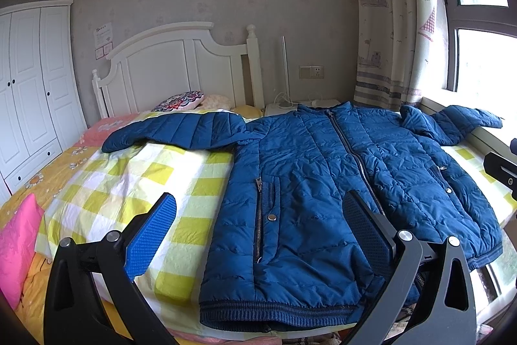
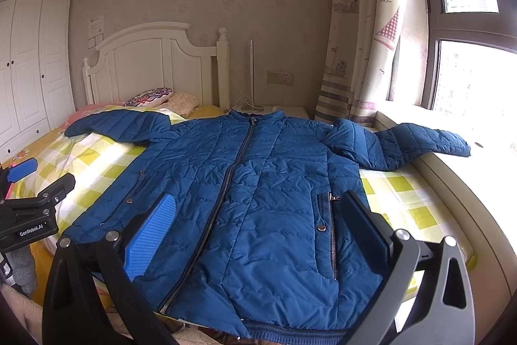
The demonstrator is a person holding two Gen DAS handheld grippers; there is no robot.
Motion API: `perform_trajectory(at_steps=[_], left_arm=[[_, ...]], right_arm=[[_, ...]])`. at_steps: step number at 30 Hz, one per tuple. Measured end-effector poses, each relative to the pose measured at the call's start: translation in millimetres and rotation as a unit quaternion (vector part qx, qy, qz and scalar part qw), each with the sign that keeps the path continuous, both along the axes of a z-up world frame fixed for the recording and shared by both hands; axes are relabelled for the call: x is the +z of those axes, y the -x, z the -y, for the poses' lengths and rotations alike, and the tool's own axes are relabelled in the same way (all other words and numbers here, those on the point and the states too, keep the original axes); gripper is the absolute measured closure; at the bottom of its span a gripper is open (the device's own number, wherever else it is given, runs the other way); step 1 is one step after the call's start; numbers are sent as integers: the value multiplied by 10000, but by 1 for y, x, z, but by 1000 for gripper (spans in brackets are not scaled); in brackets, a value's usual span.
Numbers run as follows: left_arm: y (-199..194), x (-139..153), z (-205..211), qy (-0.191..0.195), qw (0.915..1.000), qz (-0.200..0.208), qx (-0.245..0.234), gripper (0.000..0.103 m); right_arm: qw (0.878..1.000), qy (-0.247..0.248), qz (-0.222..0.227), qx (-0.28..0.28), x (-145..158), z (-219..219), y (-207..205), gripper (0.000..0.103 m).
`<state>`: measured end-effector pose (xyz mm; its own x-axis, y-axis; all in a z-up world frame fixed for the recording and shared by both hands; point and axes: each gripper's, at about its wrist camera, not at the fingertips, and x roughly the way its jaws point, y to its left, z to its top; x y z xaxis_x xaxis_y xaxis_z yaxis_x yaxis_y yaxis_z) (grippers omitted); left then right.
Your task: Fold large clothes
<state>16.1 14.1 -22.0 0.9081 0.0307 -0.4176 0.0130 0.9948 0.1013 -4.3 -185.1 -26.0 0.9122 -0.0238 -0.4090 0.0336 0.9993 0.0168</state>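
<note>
A blue quilted jacket [image 1: 323, 183] lies flat and zipped on the bed, collar toward the headboard, both sleeves spread out. It also shows in the right wrist view [image 2: 258, 183]. Its right sleeve [image 2: 404, 144] rests on the window sill. My left gripper [image 1: 258, 215] is open and empty, above the jacket's lower left part near the hem. My right gripper [image 2: 258, 215] is open and empty, above the jacket's lower middle. The left gripper also shows at the left edge of the right wrist view [image 2: 35, 180].
A yellow and white checked quilt [image 1: 145, 183] covers the bed. A pink pillow [image 1: 16, 241] lies at the left. A white headboard [image 1: 168, 67], a wardrobe [image 1: 29, 86], a curtain [image 1: 387, 21] and a window sill [image 2: 452, 183] surround the bed.
</note>
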Motion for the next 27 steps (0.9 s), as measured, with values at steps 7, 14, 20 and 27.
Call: perform_trajectory(at_steps=[7,14,20,27], left_arm=[[-41,-8,22,-366,9983,-410,-211,4],[-160,-35,78,-1205,9761,-1564,-903,4],[-271,-61,109,-1066,9742,-1846,-745,4],[-333,-105,104,-314,9658,-2430,-845,4]], right_arm=[[9994,93,-262,-212,-13,18,-26,2],[9909,-424,-1118,-625,-38,92,-100,2],[9667,-1100,-1559,-1703,-65,204,-175,2],[9353,-1773,-1528,-2654,-85,313,-240,8]])
